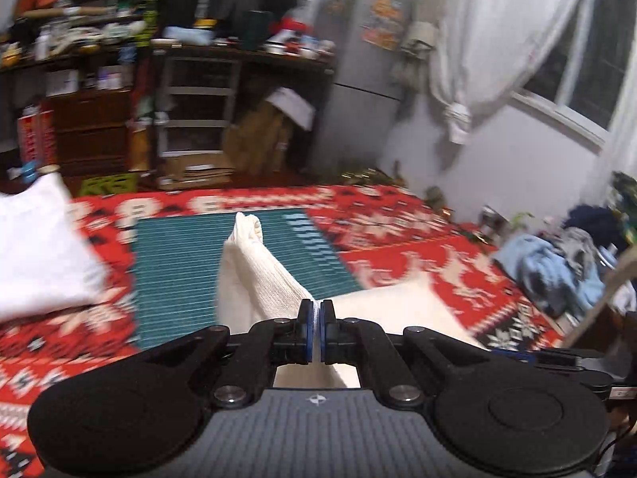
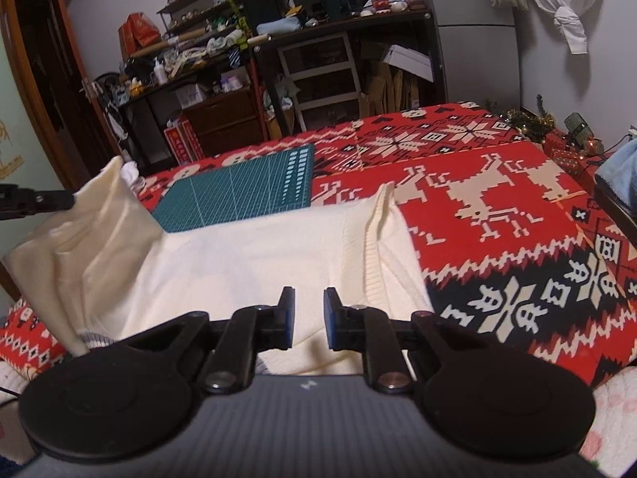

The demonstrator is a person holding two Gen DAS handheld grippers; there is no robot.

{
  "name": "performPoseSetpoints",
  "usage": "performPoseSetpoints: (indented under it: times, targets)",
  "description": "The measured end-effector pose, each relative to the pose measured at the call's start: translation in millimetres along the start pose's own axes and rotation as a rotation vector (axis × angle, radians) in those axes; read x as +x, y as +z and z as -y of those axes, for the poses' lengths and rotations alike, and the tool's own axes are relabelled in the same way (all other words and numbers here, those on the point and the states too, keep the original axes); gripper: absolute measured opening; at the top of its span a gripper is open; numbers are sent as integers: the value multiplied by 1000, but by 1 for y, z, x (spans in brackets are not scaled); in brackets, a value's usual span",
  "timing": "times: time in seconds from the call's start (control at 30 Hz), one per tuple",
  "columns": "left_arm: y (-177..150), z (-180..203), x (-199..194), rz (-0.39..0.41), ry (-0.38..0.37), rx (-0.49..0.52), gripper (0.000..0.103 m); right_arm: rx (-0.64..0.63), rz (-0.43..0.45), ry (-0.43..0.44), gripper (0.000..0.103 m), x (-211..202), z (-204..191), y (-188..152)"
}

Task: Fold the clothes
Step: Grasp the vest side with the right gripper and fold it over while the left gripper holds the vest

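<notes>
A cream knit sweater (image 2: 254, 255) lies on the red patterned blanket (image 2: 497, 215), partly over a teal cutting mat (image 2: 247, 187). My left gripper (image 1: 317, 318) is shut on a fold of the sweater (image 1: 254, 275) and holds it lifted above the mat (image 1: 179, 271). In the right wrist view the left gripper's black arm (image 2: 32, 201) shows at the left edge, holding up the sweater's left part. My right gripper (image 2: 309, 314) is open and empty, just above the sweater's near edge, beside its ribbed hem (image 2: 382, 247).
A white folded garment (image 1: 36, 255) lies at the left on the blanket. A pile of blue and grey clothes (image 1: 557, 259) sits at the right. Cluttered dark shelves (image 2: 223, 63) and a grey fridge (image 2: 473, 32) stand beyond the blanket's far edge.
</notes>
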State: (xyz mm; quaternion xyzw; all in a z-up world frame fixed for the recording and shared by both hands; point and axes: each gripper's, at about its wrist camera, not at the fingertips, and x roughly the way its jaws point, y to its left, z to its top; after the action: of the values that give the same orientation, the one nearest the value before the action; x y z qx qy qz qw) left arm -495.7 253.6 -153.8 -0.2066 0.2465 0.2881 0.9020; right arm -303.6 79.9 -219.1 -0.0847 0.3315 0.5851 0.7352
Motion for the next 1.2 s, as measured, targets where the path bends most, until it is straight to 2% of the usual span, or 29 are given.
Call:
performPoseSetpoints:
  times: [0.17,0.27,0.37,0.4,0.47,0.53,0.7,0.8,0.97,1.07,1.13,1.17,1.2]
  targets:
    - [-11,40,56,-69,-71,35,3,29,23,-8,17,-6,8,1]
    - [-35,56,94,-146,-44,67,3,42,26,-11,17,-7,11,1]
    - [-56,53,110,-185,-42,22,7,42,23,-8,17,-6,8,1]
    - [-60,51,110,-181,-53,2,8,38,20,2,18,-5,6,1]
    - [-58,46,95,-148,-99,-39,20,31,13,21,20,-3,1,1]
    - [-55,38,75,-101,-120,-69,23,25,7,40,22,-1,-4,0]
    - [-59,7,34,-39,-117,-132,22,22,-48,116,22,16,-25,-2]
    - [-72,-14,24,-45,-110,-151,16,22,-87,165,25,28,-39,-5]
    - [-95,-23,17,-32,-166,-132,14,40,-182,195,26,55,-55,-10]
    - [-102,-23,17,-21,-166,-112,14,8,-212,189,10,67,-67,-12]
    - [-107,-24,22,-57,-107,-81,15,-53,-205,175,7,68,-79,-12]
    - [-111,-26,23,-68,-82,-67,11,-83,-202,166,6,68,-84,-11]
    - [-114,-27,22,-62,-79,-69,11,-96,-202,157,6,67,-87,-11]
